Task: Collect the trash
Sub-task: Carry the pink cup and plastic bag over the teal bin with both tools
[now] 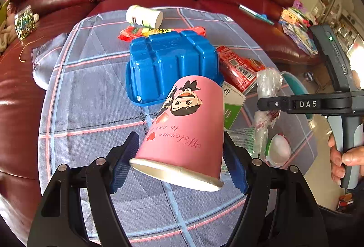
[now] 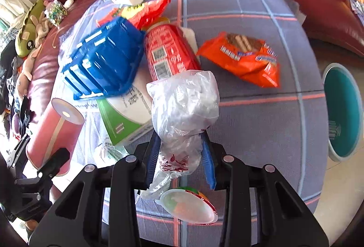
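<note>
Left gripper (image 1: 179,160) jaws clamp the pink cup (image 1: 184,131); right gripper (image 2: 180,158) jaws pinch the plastic bag (image 2: 184,108) above the counter (image 2: 250,124).

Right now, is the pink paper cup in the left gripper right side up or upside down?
Upside down and tilted. The pink paper cup sits between the left gripper fingers with its print inverted, its open rim nearest the camera, and its closed base pointing away.

Plaid-clothed table (image 2: 261,115), blue tray (image 1: 173,65), orange snack bag (image 2: 245,58), jelly cup (image 2: 191,206)
</note>
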### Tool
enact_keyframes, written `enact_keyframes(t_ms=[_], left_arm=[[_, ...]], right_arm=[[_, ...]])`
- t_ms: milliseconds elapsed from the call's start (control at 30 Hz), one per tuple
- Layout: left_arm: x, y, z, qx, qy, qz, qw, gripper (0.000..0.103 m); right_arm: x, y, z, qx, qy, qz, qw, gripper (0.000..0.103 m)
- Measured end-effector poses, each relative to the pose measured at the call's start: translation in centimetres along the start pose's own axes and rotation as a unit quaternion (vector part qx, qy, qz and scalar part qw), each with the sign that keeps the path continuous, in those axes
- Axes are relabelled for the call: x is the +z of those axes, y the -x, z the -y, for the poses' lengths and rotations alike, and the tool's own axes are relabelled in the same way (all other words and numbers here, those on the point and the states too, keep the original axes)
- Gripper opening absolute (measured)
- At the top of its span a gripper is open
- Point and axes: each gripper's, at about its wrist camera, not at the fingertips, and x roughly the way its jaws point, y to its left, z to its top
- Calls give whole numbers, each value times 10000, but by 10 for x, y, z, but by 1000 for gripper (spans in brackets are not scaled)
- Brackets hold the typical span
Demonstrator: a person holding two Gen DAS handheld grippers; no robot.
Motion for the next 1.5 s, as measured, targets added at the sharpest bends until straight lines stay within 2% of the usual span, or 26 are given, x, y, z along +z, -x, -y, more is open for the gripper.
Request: enact_keyframes(t_ms=[167, 433, 700, 967, 1267, 1500], left_arm=[[11, 7, 13, -26, -35, 114, 9999, 73], [35, 16, 50, -113, -246, 277, 9992, 74], [63, 12, 112, -281, -704, 340, 9965, 73], [88, -14, 204, -572, -1400, 212, 9883, 74], [105, -60, 295, -861, -1950, -17, 9770, 74], [111, -103, 344, -985, -2190, -288, 9703, 74]], right_arm=[[8, 27, 10, -51, -74, 349, 9993, 33], [19, 75, 52, 8, -403, 908, 9951, 33], [14, 119, 132, -15, -974, 1354, 9860, 33], [-6, 155, 234, -272, -1618, 1668, 9722, 33], [-23, 158, 327, -451, -2169, 1643, 9612, 34], [-16, 129, 367, -372, -2345, 1354, 9619, 34]])
